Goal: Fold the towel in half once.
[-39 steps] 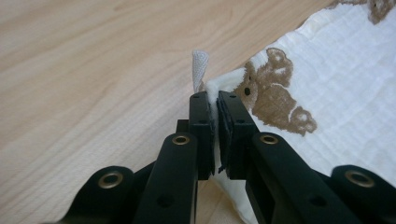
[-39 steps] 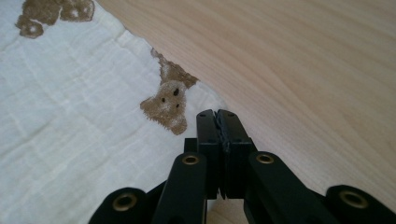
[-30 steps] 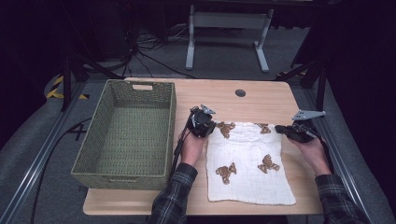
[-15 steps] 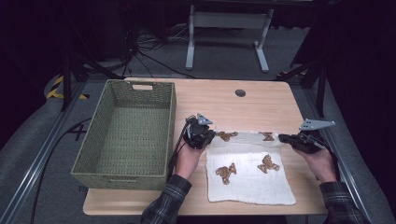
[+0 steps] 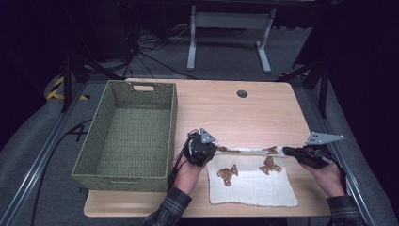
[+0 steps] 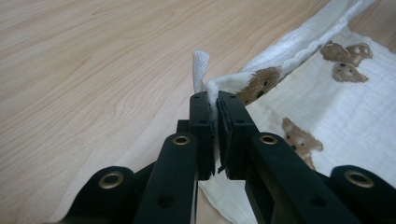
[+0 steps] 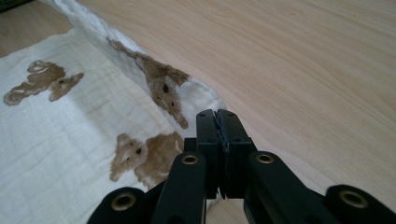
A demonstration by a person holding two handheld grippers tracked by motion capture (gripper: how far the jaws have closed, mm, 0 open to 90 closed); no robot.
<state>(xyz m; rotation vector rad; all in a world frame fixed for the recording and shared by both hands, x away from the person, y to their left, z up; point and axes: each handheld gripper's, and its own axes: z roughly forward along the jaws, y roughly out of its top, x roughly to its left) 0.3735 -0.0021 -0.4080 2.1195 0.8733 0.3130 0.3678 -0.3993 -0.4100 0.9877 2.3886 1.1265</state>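
In the lower middle of the high view, a white muslin cloth printed with brown teddy bears [image 5: 251, 181] lies on the wooden desk [image 5: 226, 113], its far edge lifted and folded over toward the person. The left claw [image 5: 214, 147], just left of centre in that frame, is pressed together on the cloth's far left corner; the left gripper view shows the white fabric pinched between the two black jaws [image 6: 217, 116], with a small woven tag [image 6: 200, 70] standing up right behind them. The right claw [image 5: 286, 150], at the lower right of the high view, is likewise clamped on the far right corner; in the right gripper view its jaws [image 7: 218, 126] are closed tight on the cloth's edge, with a bear print just to the upper left. The folded edge runs as a narrow band between the two claws. A green woven basket [image 5: 94, 155] stands at the left of the desk, just beside the left hand [image 5: 186, 172].
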